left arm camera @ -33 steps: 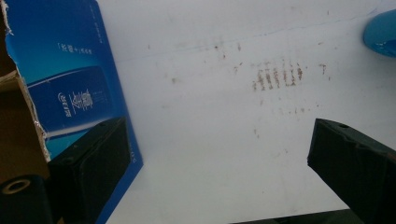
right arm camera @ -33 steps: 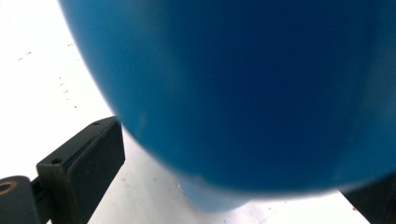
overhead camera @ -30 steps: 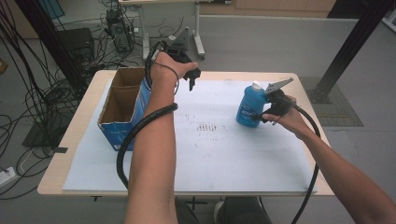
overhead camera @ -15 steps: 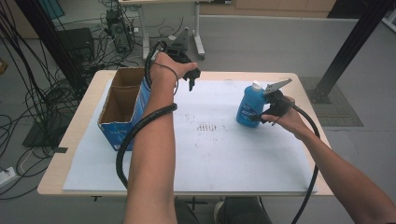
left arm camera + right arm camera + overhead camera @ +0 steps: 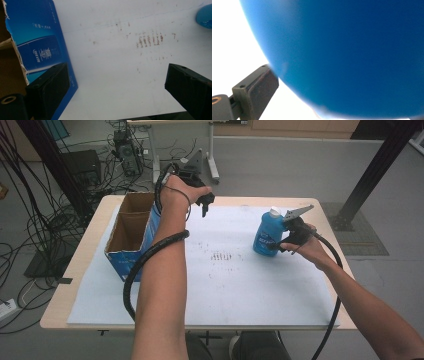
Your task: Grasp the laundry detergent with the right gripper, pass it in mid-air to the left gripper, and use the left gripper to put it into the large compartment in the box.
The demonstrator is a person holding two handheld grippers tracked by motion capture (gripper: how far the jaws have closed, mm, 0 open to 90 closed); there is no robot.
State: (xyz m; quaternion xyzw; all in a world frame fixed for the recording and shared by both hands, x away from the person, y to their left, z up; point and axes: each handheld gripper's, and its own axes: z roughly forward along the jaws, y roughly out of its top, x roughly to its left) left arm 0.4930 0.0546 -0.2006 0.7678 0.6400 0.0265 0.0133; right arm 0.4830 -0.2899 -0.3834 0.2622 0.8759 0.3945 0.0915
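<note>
A blue bottle (image 5: 266,234) with a white cap stands upright on the white sheet (image 5: 230,290) at the right. My right gripper (image 5: 274,245) is shut on its lower body from the right side. In the right gripper view the bottle (image 5: 352,50) looms close, and one black finger (image 5: 259,87) presses against its side; the other finger is hidden. My left gripper (image 5: 204,206) hangs above the sheet's far edge beside the cardboard box (image 5: 150,227), open and holding nothing. The left gripper (image 5: 117,72) looks down on bare sheet, the box wall (image 5: 40,47) and a corner of the bottle (image 5: 204,15).
The open blue-sided box stands at the table's left. Brown smudges (image 5: 222,255) mark the sheet's middle. The wooden table edge (image 5: 75,265) borders the sheet. Cables (image 5: 30,220) and a black post (image 5: 375,165) are on the floor beyond.
</note>
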